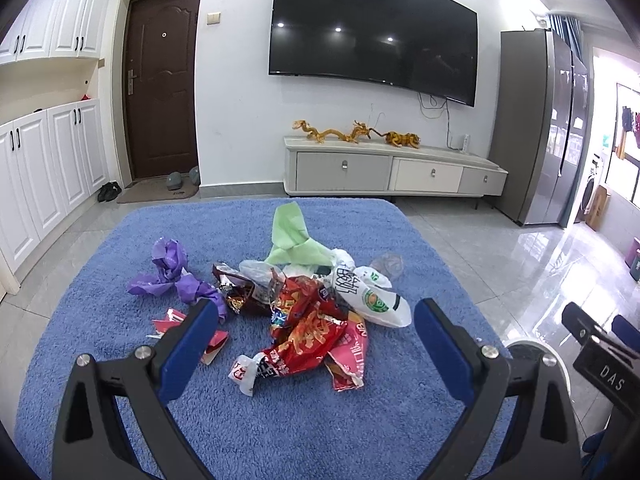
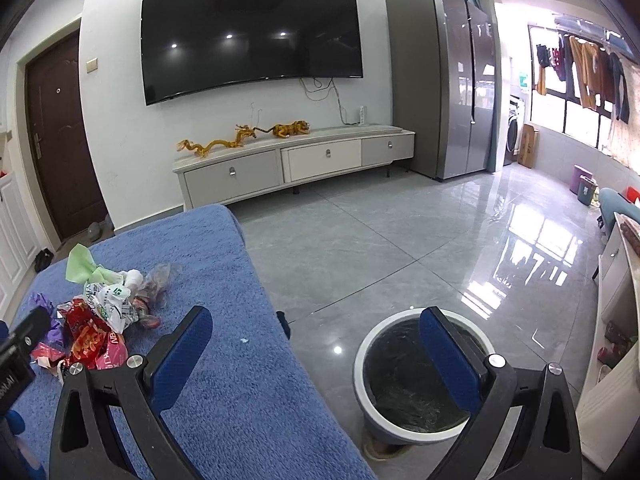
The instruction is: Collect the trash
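A heap of crumpled snack wrappers (image 1: pixel 316 328) and plastic bags (image 1: pixel 368 292) lies untouched in the middle of the blue-covered worktop (image 1: pixel 280 432), with the lined trash bin (image 2: pixel 416 380) standing on the tiled floor (image 2: pixel 400 240) just off the worktop's right edge and showing nothing but its liner. The left gripper (image 1: pixel 316 344) hovers over the pile's near side with its jaws spread wide and empty, while the right gripper (image 2: pixel 316 348), equally agape and empty, hangs above the worktop's right edge and the bin. Collection appears not yet begun, and bare cover surrounds the heap with open floor beyond the bin.
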`<state>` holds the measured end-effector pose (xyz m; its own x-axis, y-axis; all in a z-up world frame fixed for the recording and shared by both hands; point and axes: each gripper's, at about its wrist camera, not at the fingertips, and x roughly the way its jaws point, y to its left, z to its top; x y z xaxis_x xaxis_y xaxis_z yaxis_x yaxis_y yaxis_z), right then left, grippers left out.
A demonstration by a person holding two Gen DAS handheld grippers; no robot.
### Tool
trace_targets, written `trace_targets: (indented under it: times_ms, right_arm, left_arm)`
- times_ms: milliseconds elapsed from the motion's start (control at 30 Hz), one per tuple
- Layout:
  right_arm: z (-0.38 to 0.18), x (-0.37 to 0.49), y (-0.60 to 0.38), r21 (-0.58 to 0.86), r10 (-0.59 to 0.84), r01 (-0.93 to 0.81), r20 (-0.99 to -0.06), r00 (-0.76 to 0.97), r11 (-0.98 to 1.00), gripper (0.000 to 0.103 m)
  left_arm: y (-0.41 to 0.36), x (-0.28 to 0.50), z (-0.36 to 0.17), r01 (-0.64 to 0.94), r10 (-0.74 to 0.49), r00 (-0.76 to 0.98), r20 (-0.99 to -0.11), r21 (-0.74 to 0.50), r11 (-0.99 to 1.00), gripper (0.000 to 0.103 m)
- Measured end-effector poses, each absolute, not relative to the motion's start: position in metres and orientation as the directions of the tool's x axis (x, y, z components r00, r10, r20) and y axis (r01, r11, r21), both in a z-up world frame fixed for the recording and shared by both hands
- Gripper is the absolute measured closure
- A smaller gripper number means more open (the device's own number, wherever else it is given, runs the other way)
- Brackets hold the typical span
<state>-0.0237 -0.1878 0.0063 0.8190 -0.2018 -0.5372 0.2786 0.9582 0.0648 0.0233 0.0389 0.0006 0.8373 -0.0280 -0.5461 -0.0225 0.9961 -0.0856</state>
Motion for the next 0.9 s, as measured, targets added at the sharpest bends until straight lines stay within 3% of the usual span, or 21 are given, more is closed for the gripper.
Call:
trace_targets:
  times_ms: [900]
  right_arm:
    - [-0.002,0.011,-0.179,0.069,-0.147,0.215,-0.529,0.836,0.974,0.0]
  left_arm:
    - [0.048,0.051,-0.014,-0.011,-0.046,0.845,-0.532,-0.103,0.995,0.004]
